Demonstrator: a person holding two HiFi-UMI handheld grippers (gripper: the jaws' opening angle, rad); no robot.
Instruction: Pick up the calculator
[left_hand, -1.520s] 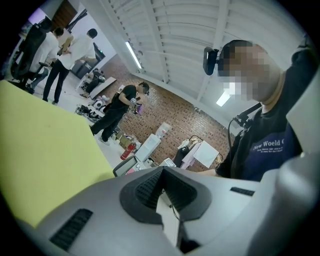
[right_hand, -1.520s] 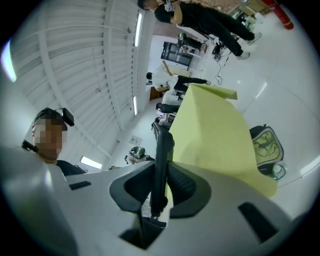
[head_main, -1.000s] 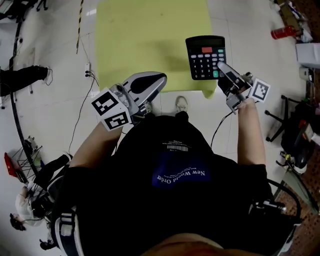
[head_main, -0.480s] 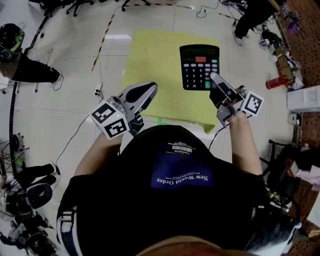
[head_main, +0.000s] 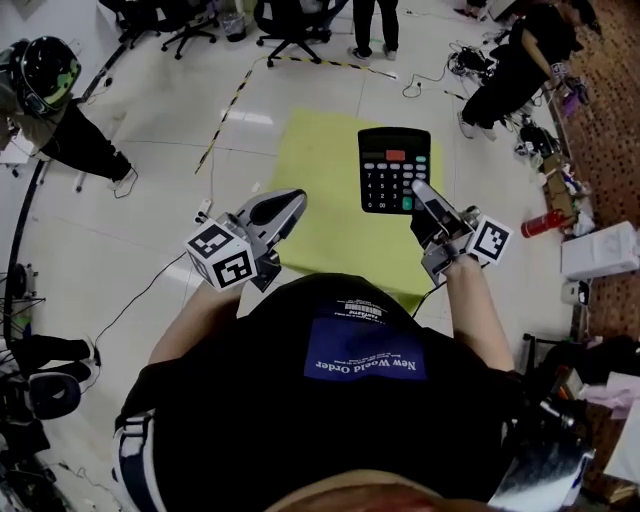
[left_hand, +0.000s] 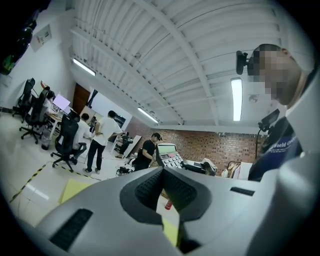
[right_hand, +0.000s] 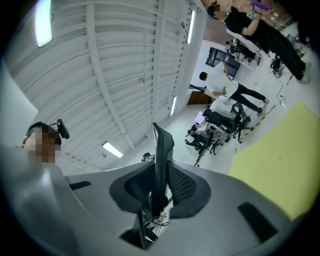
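Observation:
A black calculator (head_main: 394, 170) with grey keys, one red and one green key hangs in the air above the yellow mat (head_main: 320, 180) on the floor. My right gripper (head_main: 420, 198) is shut on its lower right edge. In the right gripper view the calculator (right_hand: 162, 145) stands edge-on between the ribbed pads (right_hand: 182, 186) of the right gripper (right_hand: 159, 187). My left gripper (head_main: 278, 210) is held apart, to the left of the calculator, shut and with nothing in it. In the left gripper view the left gripper (left_hand: 162, 186) has its pads together, and the calculator (left_hand: 169, 154) shows beyond them.
Office chairs (head_main: 290, 25) and standing people (head_main: 520, 55) line the far side of the floor. A seated person (head_main: 55, 95) with a helmet is at the left. A red bottle (head_main: 545, 222) and a white box (head_main: 600, 250) lie at the right, and a cable (head_main: 150, 285) runs across the floor.
Both grippers have risen, the right one carrying the calculator up from the mat. The floor looks farther away and more of the room's far side shows.

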